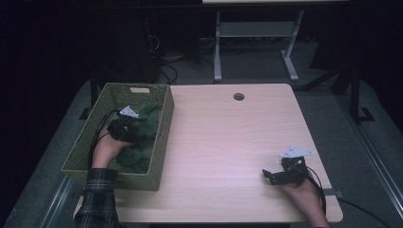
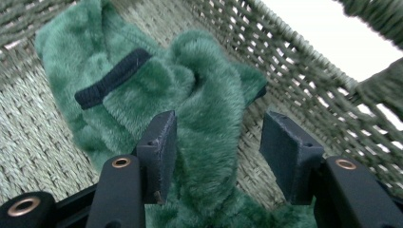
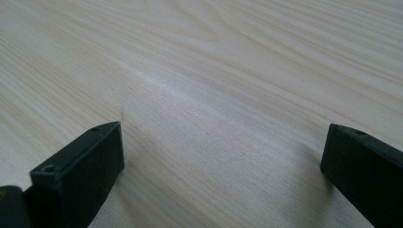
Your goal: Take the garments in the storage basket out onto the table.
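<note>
**Taking the green cloth out of the basket**

The left gripper (image 2: 216, 142) is reaching down into the basket (image 1: 163, 124), its jaws standing apart with a fold of the green cloth (image 2: 190, 95) between them; they are not clamping it yet. The cloth is lying crumpled on the basket floor, close to the wall nearest the table middle. To do this well, the person should be pushing the jaws deeper, so they are closing on a thick fold rather than on loose pile, and keeping them off the woven wall. The right gripper (image 3: 223, 156) is resting wide open on the bare table (image 1: 228, 142), well apart from the basket, holding nothing.
</note>
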Tool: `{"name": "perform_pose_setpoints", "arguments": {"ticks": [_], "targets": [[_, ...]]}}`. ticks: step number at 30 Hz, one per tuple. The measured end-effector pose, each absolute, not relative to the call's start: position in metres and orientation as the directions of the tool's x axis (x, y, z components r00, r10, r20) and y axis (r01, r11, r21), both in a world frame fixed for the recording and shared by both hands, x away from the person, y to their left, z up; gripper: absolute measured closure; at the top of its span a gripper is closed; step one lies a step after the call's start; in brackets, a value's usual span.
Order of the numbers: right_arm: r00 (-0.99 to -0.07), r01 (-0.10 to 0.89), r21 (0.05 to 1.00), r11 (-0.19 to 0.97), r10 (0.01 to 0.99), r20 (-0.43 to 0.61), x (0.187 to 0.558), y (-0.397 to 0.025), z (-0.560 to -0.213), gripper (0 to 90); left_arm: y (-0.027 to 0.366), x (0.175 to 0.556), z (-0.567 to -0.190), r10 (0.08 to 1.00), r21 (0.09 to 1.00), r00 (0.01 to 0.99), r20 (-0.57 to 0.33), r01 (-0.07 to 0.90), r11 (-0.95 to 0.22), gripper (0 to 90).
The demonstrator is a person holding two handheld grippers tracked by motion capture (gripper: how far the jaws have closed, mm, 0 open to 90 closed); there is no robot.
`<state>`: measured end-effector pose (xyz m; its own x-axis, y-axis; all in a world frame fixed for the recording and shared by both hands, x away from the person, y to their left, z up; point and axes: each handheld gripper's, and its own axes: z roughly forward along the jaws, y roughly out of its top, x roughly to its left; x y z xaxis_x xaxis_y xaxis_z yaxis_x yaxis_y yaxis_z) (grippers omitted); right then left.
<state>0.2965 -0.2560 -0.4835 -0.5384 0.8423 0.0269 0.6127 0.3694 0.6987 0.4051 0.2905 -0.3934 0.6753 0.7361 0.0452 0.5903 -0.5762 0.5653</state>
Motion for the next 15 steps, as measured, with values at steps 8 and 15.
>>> {"name": "perform_pose_setpoints", "arguments": {"ticks": [8, 15], "targets": [[-0.539, 0.612, 0.699, 0.37, 0.842, 0.027, 0.297, -0.256, -0.484, 0.2, 0.293, 0.408, -0.405, 0.742, 0.536, 0.669, 0.045, 0.611, -0.583, 51.5], [-0.538, 0.613, 0.699, 0.37, 0.842, 0.027, 0.297, -0.256, -0.483, 0.2, 0.294, 0.41, -0.411, 0.746, 0.508, 0.665, 0.032, 0.632, -0.585, 70.1]]}}
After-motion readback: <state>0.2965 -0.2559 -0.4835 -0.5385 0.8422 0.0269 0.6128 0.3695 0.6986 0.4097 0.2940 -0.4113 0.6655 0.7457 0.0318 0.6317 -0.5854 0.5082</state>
